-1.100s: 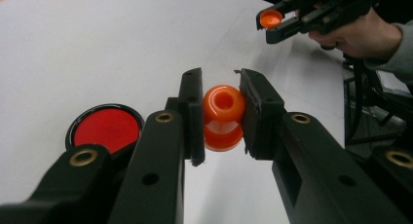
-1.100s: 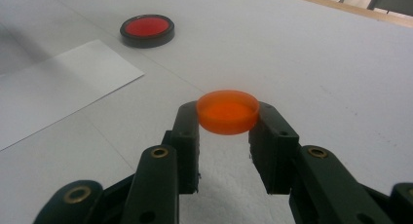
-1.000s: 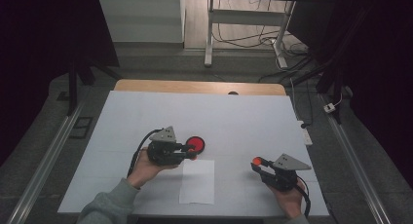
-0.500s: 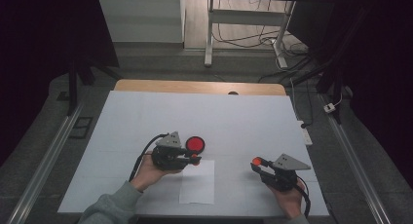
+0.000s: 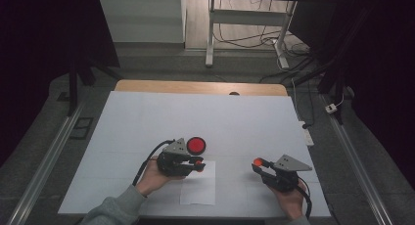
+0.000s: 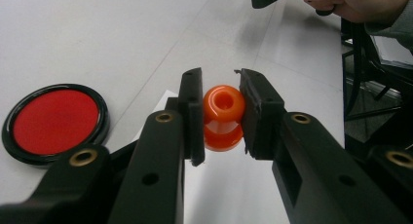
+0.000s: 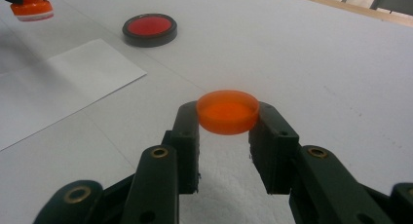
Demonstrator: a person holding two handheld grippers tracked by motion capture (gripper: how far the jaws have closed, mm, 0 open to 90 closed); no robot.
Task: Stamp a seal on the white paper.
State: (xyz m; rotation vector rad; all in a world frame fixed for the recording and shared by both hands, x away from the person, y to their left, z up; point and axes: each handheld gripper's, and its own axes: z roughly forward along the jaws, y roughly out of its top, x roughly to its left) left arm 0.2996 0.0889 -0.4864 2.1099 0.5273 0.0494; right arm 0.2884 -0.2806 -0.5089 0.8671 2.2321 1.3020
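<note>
**Stamp lifted over the paper, cap held aside**

In the left gripper view, low in the frame, the two black jaws of the left gripper [image 6: 220,118] are clamped on an orange stamp [image 6: 223,116]. Its spool-shaped handle sits between the pads at the centre of the picture, hollow top toward the camera. Beyond it, a corner of the white paper sheet [image 6: 163,98] shows, and at the left edge of the frame lies the red ink pad [image 6: 55,121] in its black round case, flat on the white table [image 6: 122,34]. At the upper right the other hand shows with its tool.

In the right gripper view, the right gripper [image 7: 227,118] pinches a shallow orange cap [image 7: 227,111] by its rim at the centre of the frame, held level just above the table. Farther up and left lies the paper, then the ink pad, and the stamp's base shows at the top left corner.

In the high view, the left gripper [image 5: 194,162] sits low and left of centre, its tip over the upper edge of the sheet [image 5: 198,182], with the ink pad just above it. The right gripper [image 5: 259,165] waits at lower right, well apart.

The step in hand looks like stamping: the stamp is uncapped and poised near pad and paper. Whether its face is inked cannot be told. The next move probably calls for a straight, level press onto the sheet.
</note>
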